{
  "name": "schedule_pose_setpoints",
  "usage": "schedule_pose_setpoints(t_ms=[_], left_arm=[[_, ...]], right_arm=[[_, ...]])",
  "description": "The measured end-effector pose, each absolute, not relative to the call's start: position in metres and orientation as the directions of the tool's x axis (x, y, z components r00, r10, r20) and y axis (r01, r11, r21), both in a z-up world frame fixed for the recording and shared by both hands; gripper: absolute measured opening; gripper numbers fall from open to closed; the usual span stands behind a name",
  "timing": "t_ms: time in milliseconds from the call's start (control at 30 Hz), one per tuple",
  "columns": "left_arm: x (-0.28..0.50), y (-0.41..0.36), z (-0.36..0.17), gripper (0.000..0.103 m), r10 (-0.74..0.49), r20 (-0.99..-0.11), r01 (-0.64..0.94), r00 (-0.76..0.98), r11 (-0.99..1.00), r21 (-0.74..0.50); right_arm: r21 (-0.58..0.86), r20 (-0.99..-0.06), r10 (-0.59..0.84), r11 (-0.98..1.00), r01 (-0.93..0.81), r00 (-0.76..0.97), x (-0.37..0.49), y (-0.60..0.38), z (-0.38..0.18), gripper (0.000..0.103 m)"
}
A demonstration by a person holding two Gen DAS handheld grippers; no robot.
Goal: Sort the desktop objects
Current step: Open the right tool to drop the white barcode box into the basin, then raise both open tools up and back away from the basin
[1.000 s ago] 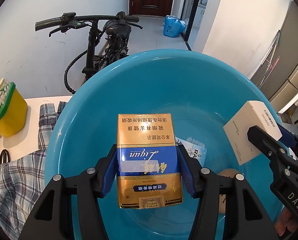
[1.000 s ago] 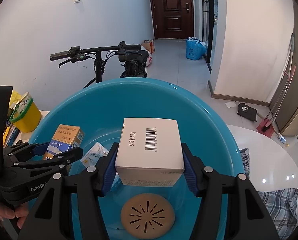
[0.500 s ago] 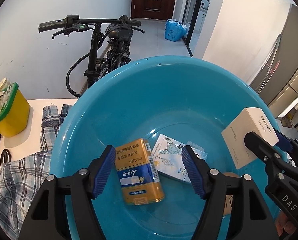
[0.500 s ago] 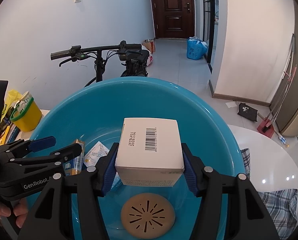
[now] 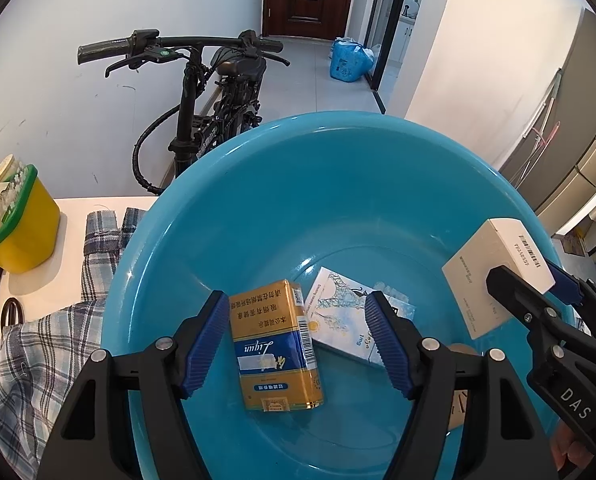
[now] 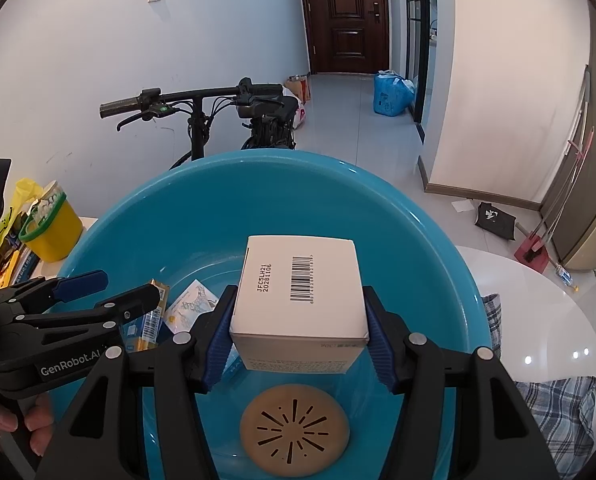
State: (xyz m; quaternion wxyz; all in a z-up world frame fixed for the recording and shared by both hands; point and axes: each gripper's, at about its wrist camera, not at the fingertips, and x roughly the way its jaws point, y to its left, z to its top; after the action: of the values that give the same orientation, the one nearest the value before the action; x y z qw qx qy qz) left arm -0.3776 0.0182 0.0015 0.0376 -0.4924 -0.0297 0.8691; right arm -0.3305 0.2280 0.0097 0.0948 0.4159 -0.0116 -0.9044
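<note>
Step in hand, as judged: drop white carton [image 6: 299,292] into blue basin [image 5: 337,184]; release low over bare bottom, clear of round tan disc [image 6: 294,428].
Right gripper [image 6: 298,336] clenched on carton, above basin.
Left gripper [image 5: 298,340] spread, empty; cigarette pack [image 5: 276,344] lies in basin beside illustrated box [image 5: 339,312].

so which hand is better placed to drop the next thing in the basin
Right. Its fingers grip the white box above the blue basin; the left gripper is open, the gold pack lying below.
</note>
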Motion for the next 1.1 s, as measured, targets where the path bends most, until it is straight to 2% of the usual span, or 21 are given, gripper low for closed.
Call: schedule_pose_setpoints(t_ms=[867,1100], left_arm=[[-0.374,0.019,0.011,0.073,0.106,-0.840,-0.038,-0.531,-0.994,-0.102],[-0.361,0.018,0.033,0.073,0.116,-0.773,-0.041,-0.624,-0.992,-0.115]], right_arm=[[0.092,-0.747,-0.171,-0.984,0.155,-0.642,-0.326,0.233,0.014,0.058],[0.099,-0.718,-0.174,-0.984,0.149,-0.674,-0.322,0.237,0.026,0.059]])
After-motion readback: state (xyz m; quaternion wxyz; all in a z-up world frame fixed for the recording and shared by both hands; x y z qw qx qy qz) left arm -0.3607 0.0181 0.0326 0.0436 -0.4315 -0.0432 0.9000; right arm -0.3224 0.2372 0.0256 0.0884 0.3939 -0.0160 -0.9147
